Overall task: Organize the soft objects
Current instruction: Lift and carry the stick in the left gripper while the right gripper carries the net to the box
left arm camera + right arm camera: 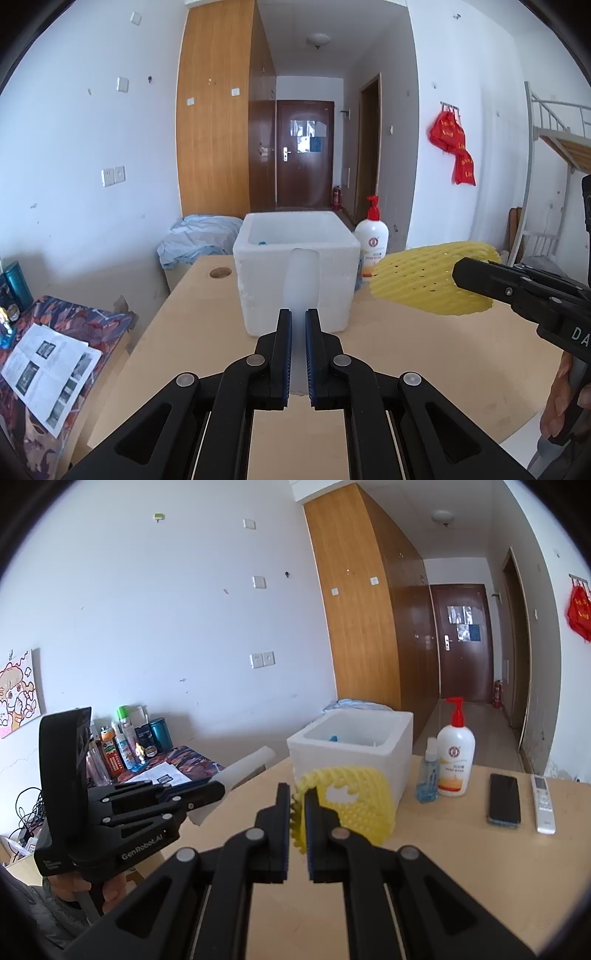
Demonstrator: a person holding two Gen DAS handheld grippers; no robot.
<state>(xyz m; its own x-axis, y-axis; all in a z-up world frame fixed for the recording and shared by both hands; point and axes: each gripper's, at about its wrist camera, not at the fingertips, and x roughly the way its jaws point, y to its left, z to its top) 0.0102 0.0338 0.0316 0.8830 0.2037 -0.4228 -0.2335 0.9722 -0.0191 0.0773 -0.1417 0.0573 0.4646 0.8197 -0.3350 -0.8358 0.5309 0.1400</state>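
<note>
From the left wrist, the left gripper (298,314) pinches a limp white foam sheet (301,275) before the foam box (295,258). From the right wrist, the right gripper (297,794) nips the squashy yellow foam net (351,797) by its rim; both probably weigh little.

The left tool (298,314) pointed slightly downward toward twelve o'clock, its blue-padded jaws nearly shut, pinching a pale foam piece (300,277). The right tool (297,794) lay at its three o'clock, likewise tilted gently down, jaws clamped on a yellow foam net (354,797). A hand (92,890) gripped the left tool's handle from below; fingers (561,402) wrapped the right tool's handle.
</note>
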